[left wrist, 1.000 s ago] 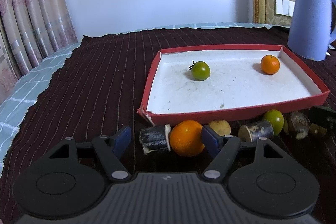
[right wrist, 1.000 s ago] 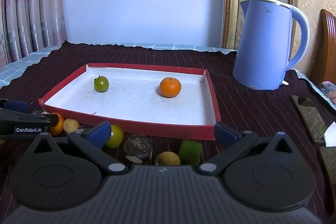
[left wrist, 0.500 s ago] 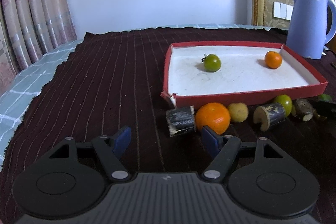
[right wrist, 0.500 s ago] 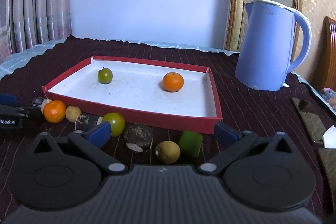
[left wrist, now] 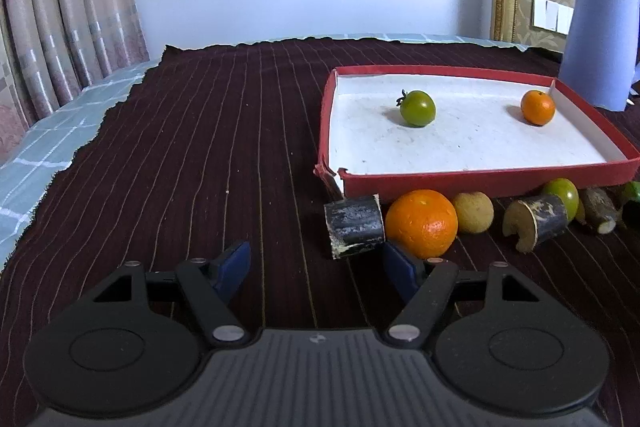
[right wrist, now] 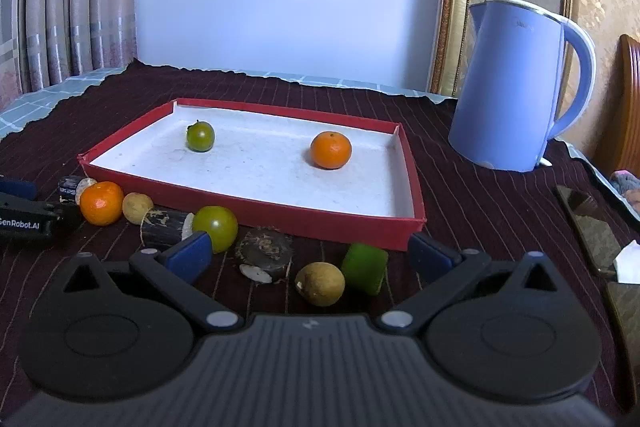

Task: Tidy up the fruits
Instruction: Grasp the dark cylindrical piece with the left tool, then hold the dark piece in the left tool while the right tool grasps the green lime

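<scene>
A red tray (left wrist: pixel 480 183) with a white floor holds a green tomato (left wrist: pixel 417 108) and a small orange (left wrist: pixel 538 107). Along its near wall lie a dark cane piece (left wrist: pixel 354 227), a large orange (left wrist: pixel 422 223), a yellowish round fruit (left wrist: pixel 473 212), a second cane piece (left wrist: pixel 534 219) and another green tomato (left wrist: pixel 564 193). My left gripper (left wrist: pixel 316 267) is open and empty, short of the cane piece and to its left. My right gripper (right wrist: pixel 310 257) is open over a yellowish fruit (right wrist: pixel 320 283), a green piece (right wrist: pixel 364 268) and a dark chunk (right wrist: pixel 266 251), before the tray (right wrist: pixel 256 207).
A lilac kettle (right wrist: pixel 508 87) stands right of the tray. A dark flat object (right wrist: pixel 584 223) and white tissue (right wrist: pixel 628 261) lie at the far right. Dark striped cloth (left wrist: pixel 200 155) covers the table left of the tray; curtains (left wrist: pixel 60 27) hang at the left.
My left gripper has drawn back and leftward from the fruit row; the large orange and cane piece, earlier between its fingers, now lie ahead to the right. The right gripper has hardly moved.
</scene>
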Demonstrator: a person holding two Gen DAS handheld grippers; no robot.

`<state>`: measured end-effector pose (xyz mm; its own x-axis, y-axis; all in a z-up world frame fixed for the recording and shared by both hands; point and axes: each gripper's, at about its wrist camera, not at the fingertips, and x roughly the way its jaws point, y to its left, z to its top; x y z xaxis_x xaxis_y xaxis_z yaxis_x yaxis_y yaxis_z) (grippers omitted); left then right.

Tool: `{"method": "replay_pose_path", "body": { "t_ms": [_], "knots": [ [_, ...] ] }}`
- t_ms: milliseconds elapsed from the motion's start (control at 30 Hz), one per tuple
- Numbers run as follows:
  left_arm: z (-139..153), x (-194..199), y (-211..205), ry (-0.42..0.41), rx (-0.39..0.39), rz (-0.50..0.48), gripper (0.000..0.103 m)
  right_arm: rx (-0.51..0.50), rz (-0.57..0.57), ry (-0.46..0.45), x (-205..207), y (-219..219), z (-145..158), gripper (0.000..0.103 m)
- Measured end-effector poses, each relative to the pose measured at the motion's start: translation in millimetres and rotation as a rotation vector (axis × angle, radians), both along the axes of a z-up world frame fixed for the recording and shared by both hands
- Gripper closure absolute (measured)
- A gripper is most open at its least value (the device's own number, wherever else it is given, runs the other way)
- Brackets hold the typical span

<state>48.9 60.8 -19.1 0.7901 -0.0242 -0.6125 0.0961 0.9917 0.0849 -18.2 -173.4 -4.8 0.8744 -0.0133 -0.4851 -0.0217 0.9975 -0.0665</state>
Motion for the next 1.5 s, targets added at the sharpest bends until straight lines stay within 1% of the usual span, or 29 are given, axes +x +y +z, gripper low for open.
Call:
{"method": "replay_pose_path", "body": {
  "t_ms": [167, 300, 400, 533, 567, 600, 633, 667, 700, 767, 900, 1000, 1200, 1333, 1500],
  "knots": [
    [-1, 5, -7, 0.000, 0.022, 0.015, 0.030, -0.002, 0.001, 0.001, 0, 0, 0, 0.000],
    [0, 12, -11, 0.013, 0.011, 0.030, 0.030, -0.011, -0.001, -0.001, 0, -2, -2, 0.000],
    [-2, 21, -13, 0.033, 0.000, 0.068, 0.030, -0.024, -0.006, 0.003, -3, -4, -4, 0.000],
    [-2, 29, -14, 0.024, -0.009, 0.106, 0.030, -0.033, -0.027, 0.019, -5, -11, -8, 0.000],
    [-2, 29, -13, 0.024, -0.014, 0.108, 0.032, -0.030, -0.031, 0.024, -5, -13, -9, 0.000],
    [-2, 29, -11, 0.029, -0.025, 0.101, 0.039, -0.027, -0.031, 0.030, -5, -15, -10, 0.000],
    [-2, 28, -10, 0.036, -0.040, 0.087, 0.049, -0.026, -0.030, 0.033, -5, -15, -11, 0.000],
    [-2, 27, -8, 0.041, -0.055, 0.074, 0.054, -0.024, -0.030, 0.035, -5, -15, -12, 0.000],
    [-1, 25, -8, 0.041, -0.063, 0.067, 0.064, -0.023, -0.029, 0.036, -5, -14, -12, 0.002],
    [0, 23, -8, 0.041, -0.056, 0.066, 0.064, -0.010, -0.020, 0.044, -5, -14, -11, 0.015],
    [0, 19, -3, 0.040, -0.074, 0.057, 0.064, -0.007, -0.028, 0.045, -6, -16, -12, 0.016],
    [3, 15, 1, 0.043, -0.088, 0.061, 0.064, 0.029, -0.046, 0.043, -8, -25, -10, 0.016],
    [8, 7, -2, 0.017, -0.070, 0.054, 0.064, 0.105, -0.143, 0.014, -3, -45, -5, 0.018],
    [9, 2, -9, 0.001, -0.050, 0.036, 0.064, 0.129, -0.175, 0.037, 10, -47, -9, 0.026],
    [10, 0, -13, -0.005, -0.047, 0.016, 0.064, 0.166, -0.159, 0.070, 19, -45, -16, 0.045]
  ]
}}
